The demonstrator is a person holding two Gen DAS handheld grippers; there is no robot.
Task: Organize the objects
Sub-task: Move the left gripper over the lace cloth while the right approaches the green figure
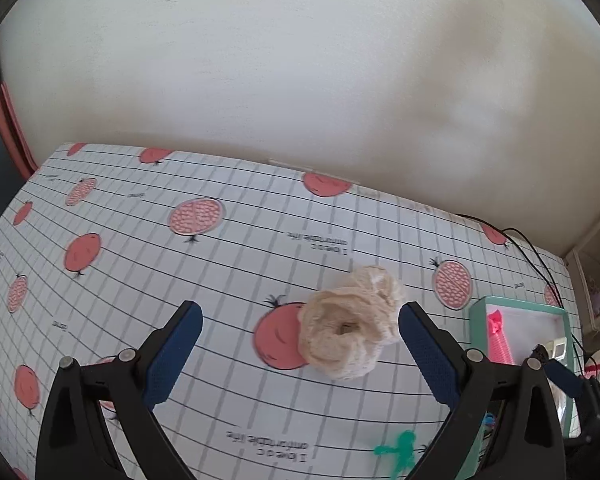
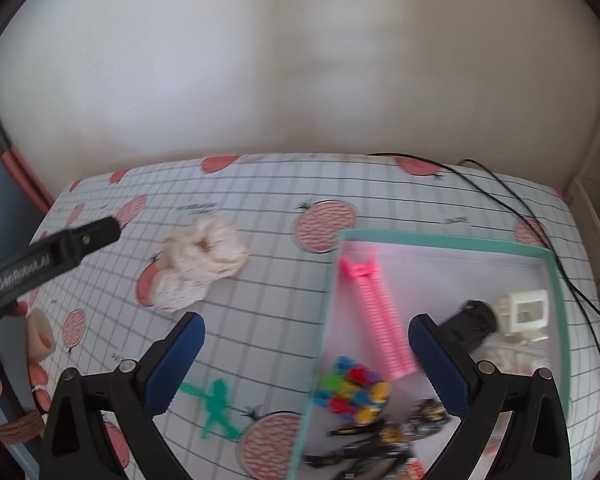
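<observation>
1. Take the cream scrunchie as your landmark. Your left claw is spread wide and holds nothing. The scrunchie lies just ahead of it, offset toward the right finger and near that finger's tip. You cannot tell from the left wrist view whether the pad touches it.
2. The scrunchie is a soft ring lying flat, hole upward, slightly longer toward the far right. Judged from this, a small shift of the left claw to the right would centre it between the pads.
3. Your right claw is also spread and empty. It stands well to the right of the scrunchie, straddling the near left wall of the teal tray. The left claw is the nearer one.
4. On the near side of the scrunchie lies a green figure, flat on the surface.
5. Right of the scrunchie, the teal tray holds a pink comb, a cluster of coloured pieces, a black cylinder and a white frame-shaped item.
6. The surface carries a grid cloth with pomegranate prints. A black cable runs behind the tray; beyond the scrunchie stands a plain pale wall.
</observation>
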